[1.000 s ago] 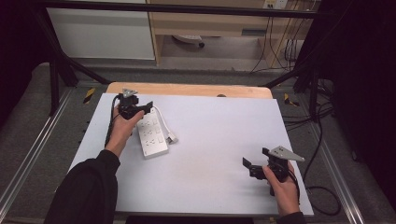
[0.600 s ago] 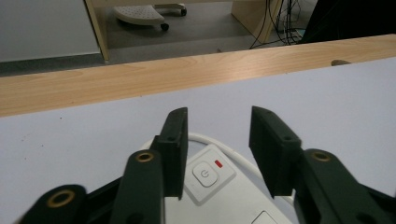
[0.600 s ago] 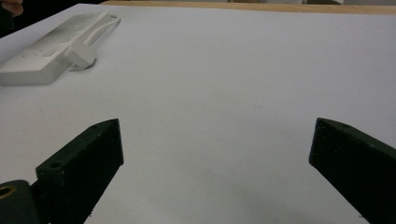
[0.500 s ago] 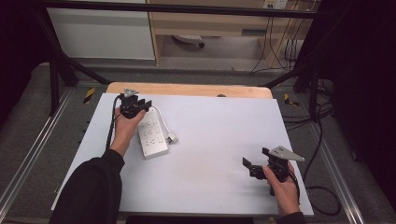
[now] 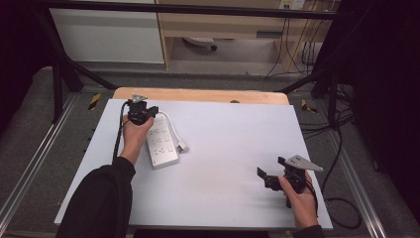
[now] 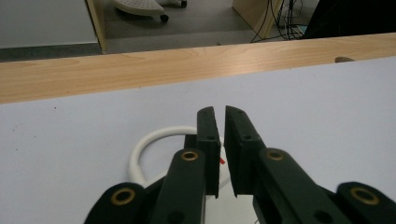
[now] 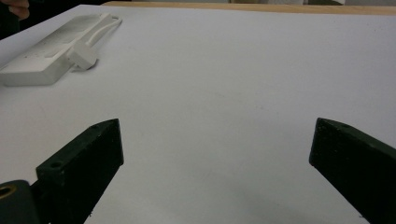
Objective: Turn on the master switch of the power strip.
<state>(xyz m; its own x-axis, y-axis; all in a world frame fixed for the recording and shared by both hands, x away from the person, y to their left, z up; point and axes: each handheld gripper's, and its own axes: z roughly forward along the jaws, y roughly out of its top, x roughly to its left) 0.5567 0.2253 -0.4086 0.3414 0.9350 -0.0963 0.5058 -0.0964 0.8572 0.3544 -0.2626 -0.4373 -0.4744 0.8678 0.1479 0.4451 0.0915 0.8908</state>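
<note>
Over the far end of the white plastic power strip (image 5: 161, 146), I watch my left gripper (image 6: 221, 140) bring its black jaws almost together, a narrow gap between them and nothing clamped there.

My left gripper (image 5: 140, 110), upper left, has just closed its jaws; right gripper (image 5: 270, 177), lower right, gapes wide.

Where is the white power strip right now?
In the high view the white power strip lies on the left part of the white table, right beside the left gripper; its plug rests against its right side.
</note>
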